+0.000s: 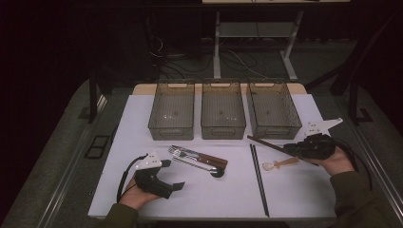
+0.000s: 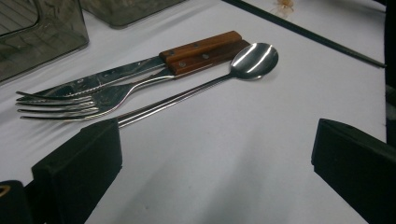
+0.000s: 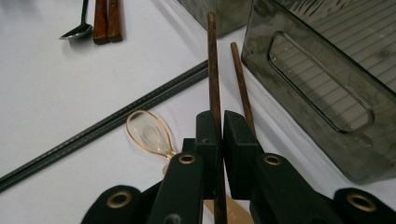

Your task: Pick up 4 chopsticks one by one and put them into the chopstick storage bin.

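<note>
The right claw is pinched tight on a slim brown wooden chopstick, round in section and matt, which runs straight out between the two black rubbery pads. A second wooden chopstick lies just beside it on the white surface, angled toward the wall of a smoky translucent plastic bin with a ribbed floor and an oblong handle slot. The right gripper view also brings out a clear spoon with an amber rim, glassy and oval, next to a pair of long black chopsticks lying flat.

From the high view, the held chopstick reaches from the right claw toward the front of the right-hand bin, one of three alike in a row. The black pair lies well apart from the bins, between the two hands.

The left claw stands wide open and holds nothing, resting low on the surface. The left gripper view gives the cutlery detail that the high view blurs: a polished steel fork, a serrated knife with a riveted reddish wood handle, and a thin-stemmed mirror-bright spoon, all lying close together.
</note>
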`<action>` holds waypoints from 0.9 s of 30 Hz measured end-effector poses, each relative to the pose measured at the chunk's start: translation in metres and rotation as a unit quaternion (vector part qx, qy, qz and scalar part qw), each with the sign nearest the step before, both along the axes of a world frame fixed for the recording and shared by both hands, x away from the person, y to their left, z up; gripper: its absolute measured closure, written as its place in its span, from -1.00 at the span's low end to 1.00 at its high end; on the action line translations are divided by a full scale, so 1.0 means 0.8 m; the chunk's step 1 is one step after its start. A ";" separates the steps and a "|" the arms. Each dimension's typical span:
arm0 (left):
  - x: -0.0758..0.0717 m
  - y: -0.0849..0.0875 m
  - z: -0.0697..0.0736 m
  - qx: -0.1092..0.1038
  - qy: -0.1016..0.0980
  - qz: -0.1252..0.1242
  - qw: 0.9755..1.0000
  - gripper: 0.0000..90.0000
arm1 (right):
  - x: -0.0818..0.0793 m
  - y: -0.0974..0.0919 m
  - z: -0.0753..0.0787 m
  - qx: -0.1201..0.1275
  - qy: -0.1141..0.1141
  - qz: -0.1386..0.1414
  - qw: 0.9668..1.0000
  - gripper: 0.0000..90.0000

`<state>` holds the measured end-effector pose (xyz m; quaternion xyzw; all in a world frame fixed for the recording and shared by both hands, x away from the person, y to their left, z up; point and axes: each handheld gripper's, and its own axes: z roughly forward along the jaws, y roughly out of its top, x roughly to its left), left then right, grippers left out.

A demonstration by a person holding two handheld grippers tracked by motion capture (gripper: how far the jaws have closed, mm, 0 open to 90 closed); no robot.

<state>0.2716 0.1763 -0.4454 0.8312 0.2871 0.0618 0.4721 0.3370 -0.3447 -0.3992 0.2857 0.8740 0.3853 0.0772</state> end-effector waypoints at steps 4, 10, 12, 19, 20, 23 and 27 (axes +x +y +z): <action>0.000 0.000 -0.001 -0.001 -0.002 -0.005 1.000 -1.00 | -0.001 0.007 0.001 0.010 0.002 0.001 1.000 0.88; 0.003 0.002 -0.002 0.000 0.001 -0.001 1.000 -1.00 | -0.002 0.019 0.004 0.034 0.003 0.008 0.999 0.88; 0.003 0.001 -0.002 0.002 0.000 -0.001 1.000 -1.00 | -0.003 0.022 0.006 0.041 0.001 0.011 0.999 0.88; 0.003 0.000 -0.002 0.009 0.000 -0.001 1.000 -1.00 | -0.005 0.036 0.010 0.055 0.002 0.024 0.998 0.88; 0.003 -0.001 -0.002 0.007 0.000 -0.002 1.000 -1.00 | -0.006 0.039 0.011 0.056 0.003 0.024 0.998 0.88; 0.003 -0.002 -0.001 0.006 0.000 -0.004 1.000 -1.00 | -0.006 0.046 0.013 0.060 0.002 0.029 0.998 0.88; 0.003 -0.002 -0.001 0.003 0.001 -0.005 1.000 -1.00 | -0.004 0.059 0.015 0.060 0.001 0.034 0.998 0.88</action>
